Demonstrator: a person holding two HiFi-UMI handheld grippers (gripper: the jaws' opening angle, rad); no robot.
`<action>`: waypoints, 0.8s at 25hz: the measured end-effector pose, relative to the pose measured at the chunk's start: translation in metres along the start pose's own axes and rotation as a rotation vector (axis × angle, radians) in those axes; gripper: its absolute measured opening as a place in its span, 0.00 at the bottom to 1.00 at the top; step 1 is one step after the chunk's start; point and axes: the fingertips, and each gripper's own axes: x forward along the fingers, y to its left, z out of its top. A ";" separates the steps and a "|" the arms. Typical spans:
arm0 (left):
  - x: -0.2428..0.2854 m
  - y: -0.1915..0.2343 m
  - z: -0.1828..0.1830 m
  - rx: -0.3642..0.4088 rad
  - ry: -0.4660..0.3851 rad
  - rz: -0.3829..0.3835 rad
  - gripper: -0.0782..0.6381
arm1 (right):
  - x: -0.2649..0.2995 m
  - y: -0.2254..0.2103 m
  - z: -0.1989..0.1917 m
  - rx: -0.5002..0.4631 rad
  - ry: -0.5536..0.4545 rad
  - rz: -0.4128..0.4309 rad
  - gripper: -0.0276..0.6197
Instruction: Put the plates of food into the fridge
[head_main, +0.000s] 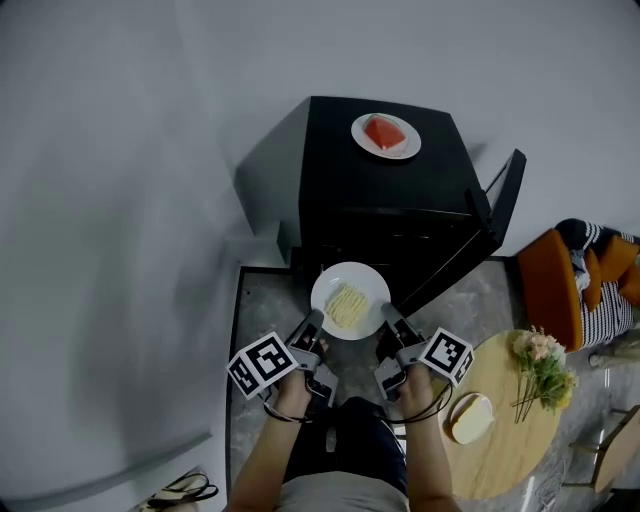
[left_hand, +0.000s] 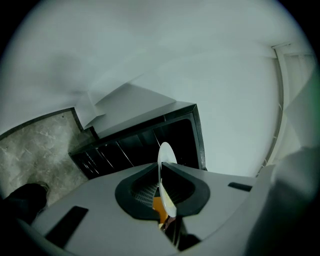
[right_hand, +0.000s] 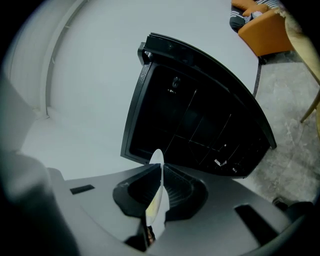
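L gripper (head_main: 314, 325) clamped on left rim of white plate (head_main: 350, 300); R gripper (head_main: 389, 318) clamped on right rim. Confirmed in both gripper views: plate seen edge-on, pinched between jaws. At plate centre: yellow food (head_main: 347, 305). Plate held approx. level in air, just in front of black fridge (head_main: 385, 200), not yet inside cabinet. Swung open to right: fridge door (head_main: 503, 195). Interior dark, shelf lines visible, contents not discernible. On fridge top: second plate (head_main: 386, 135) w/ red food (head_main: 384, 131). At right: round wooden table (head_main: 505, 450) w/ bread plate (head_main: 470, 418) and flowers (head_main: 540, 368). Beyond table: orange chair (head_main: 552, 290).
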 end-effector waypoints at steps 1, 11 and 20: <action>0.006 -0.001 0.004 0.002 -0.007 -0.003 0.14 | 0.004 -0.001 0.004 -0.001 -0.012 -0.009 0.08; 0.062 -0.003 0.025 -0.032 -0.092 0.017 0.14 | 0.058 -0.013 0.051 -0.001 -0.055 -0.025 0.08; 0.102 0.004 0.039 -0.062 -0.163 0.053 0.14 | 0.101 -0.025 0.081 -0.064 -0.006 -0.039 0.08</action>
